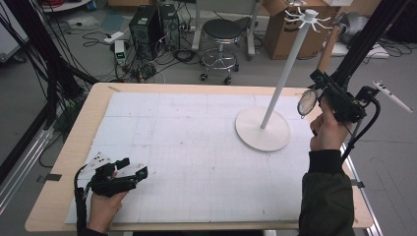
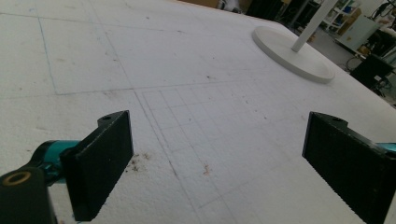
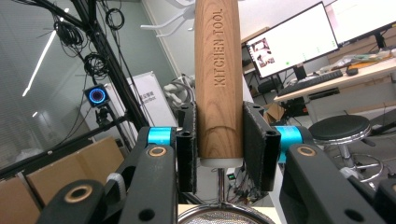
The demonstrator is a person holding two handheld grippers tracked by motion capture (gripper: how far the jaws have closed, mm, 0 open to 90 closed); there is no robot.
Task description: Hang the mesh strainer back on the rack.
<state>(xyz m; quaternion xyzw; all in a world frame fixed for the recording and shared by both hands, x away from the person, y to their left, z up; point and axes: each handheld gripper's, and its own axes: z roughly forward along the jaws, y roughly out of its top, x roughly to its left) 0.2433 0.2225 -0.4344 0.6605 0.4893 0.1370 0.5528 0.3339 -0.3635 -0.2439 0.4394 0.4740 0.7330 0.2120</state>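
A small mesh strainer (image 1: 307, 102) with a wooden handle (image 3: 218, 70) stamped "KITCHEN TOOL" is held up in the air at the right. My right gripper (image 3: 219, 140) is shut on the lower end of that handle, just above the mesh rim (image 3: 219, 215). In the high view the right gripper (image 1: 319, 78) hangs right of a white hook stand (image 1: 290, 64), whose hooks (image 1: 309, 15) are above it. My left gripper (image 1: 129, 173) rests low over the white mat (image 1: 196, 147) at the front left, open, with nothing between its jaws (image 2: 217, 163).
The stand's round base (image 1: 263, 129) sits on the mat's right side, also seen far off in the left gripper view as the base (image 2: 292, 53). Behind the table are a stool (image 1: 221, 34), computer cases (image 1: 147, 24) and cardboard boxes (image 1: 285, 29). A black frame post (image 1: 364, 44) rises at the right.
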